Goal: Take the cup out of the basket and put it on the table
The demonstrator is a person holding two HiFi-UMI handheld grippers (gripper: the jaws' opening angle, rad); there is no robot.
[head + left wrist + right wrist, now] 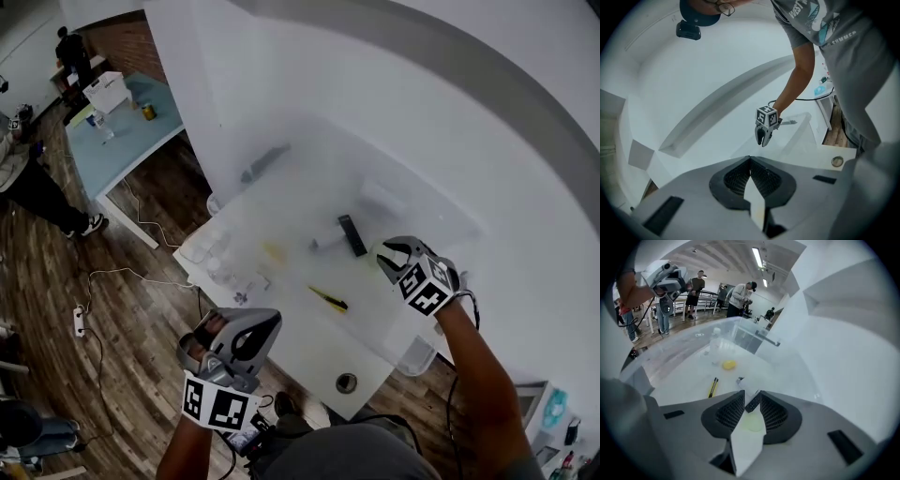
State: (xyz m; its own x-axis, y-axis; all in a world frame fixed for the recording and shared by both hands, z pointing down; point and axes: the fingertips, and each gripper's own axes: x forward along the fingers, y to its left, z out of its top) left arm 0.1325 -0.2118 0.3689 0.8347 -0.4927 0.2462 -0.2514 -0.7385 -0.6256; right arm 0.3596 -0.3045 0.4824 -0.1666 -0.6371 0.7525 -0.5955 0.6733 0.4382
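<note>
The white table (309, 337) is washed out by glare. Some clear cups (217, 253) stand near its left edge, and one clear cup (715, 342) shows faintly in the right gripper view. Behind it stands a clear-walled basket (752, 337). My right gripper (387, 255) hangs over the table's right part with its jaws apart and nothing between them (752, 401). A small white and black object (742, 382) lies just ahead of its tips. My left gripper (269, 324) is off the table's near left corner, its jaws meeting at the tip (750, 159) with nothing held.
A yellow utility knife (329, 299), a black remote-like bar (352, 234) and a small yellow thing (729, 364) lie on the table. There is a round hole (346, 382) near the front edge. Cables and a power strip (79, 322) lie on the wood floor. People stand at the back.
</note>
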